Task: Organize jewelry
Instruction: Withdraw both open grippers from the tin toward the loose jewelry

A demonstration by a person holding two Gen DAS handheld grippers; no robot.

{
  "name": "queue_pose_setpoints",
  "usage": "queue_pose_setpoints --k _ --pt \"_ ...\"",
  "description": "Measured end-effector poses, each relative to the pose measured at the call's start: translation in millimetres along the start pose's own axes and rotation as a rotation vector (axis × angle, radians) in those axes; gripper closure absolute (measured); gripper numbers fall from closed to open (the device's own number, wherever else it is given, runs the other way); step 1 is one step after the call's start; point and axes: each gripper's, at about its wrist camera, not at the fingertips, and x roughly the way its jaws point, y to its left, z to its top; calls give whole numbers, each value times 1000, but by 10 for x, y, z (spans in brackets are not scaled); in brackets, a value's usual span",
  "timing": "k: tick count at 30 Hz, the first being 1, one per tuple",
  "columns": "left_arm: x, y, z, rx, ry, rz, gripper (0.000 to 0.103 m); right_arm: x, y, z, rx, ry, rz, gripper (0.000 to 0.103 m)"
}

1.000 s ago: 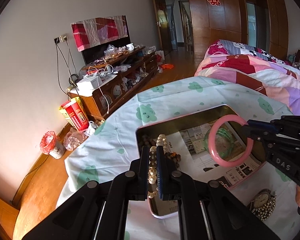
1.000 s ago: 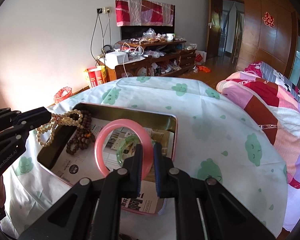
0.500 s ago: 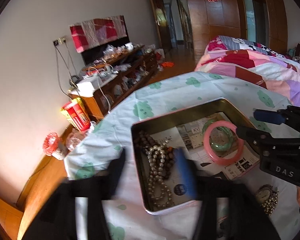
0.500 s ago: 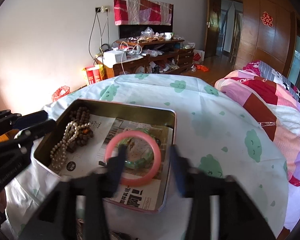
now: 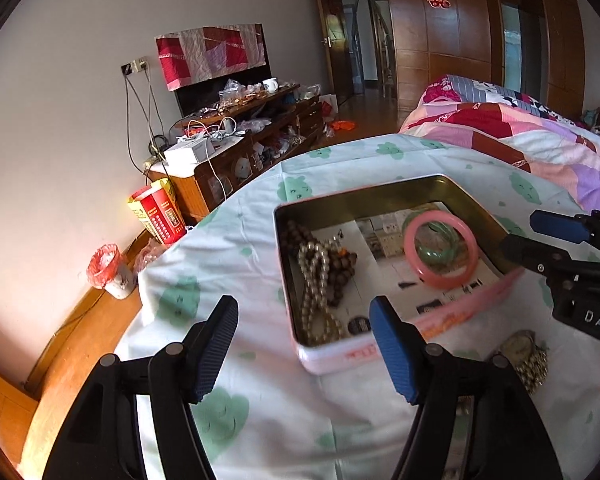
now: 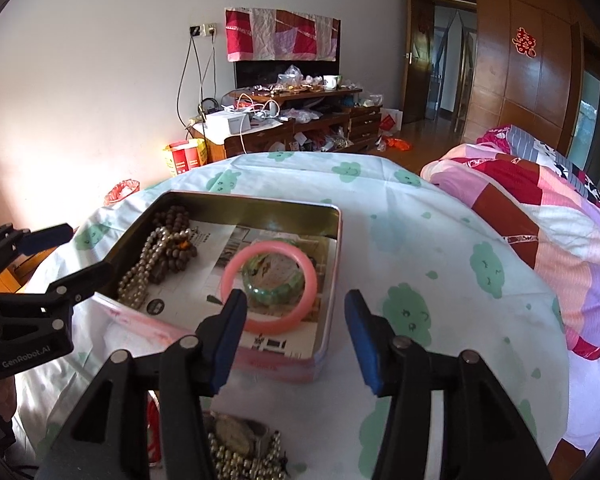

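Both tongs gape empty near the tin (image 6: 332, 264) — left gripper (image 5: 304, 344), right gripper (image 6: 296, 332). Inside lie the pearls (image 6: 140, 272) and pink bangle (image 6: 270, 286); beside it, the watch (image 6: 236, 438) is half hidden.

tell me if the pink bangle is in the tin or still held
In the tin. The pink bangle lies flat on the paper lining of the tin, ringed around a green bangle; the right claw is open and empty.

pink bangle (image 6: 270, 286) flat in tin (image 6: 332, 248), ringing green bangle (image 6: 274, 284); bead strands (image 6: 156, 256) beside.
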Motion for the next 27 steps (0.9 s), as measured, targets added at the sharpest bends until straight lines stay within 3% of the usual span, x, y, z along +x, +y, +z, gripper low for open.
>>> queue_pose_setpoints --k 10,27 --pt "-112 -129 -293 11 28 -28 34 -192 -45 -272 19 2 -3 46" --pt "45 -458 -473 84 82 -61 34 -252 -107 -635 58 30 -1 40"
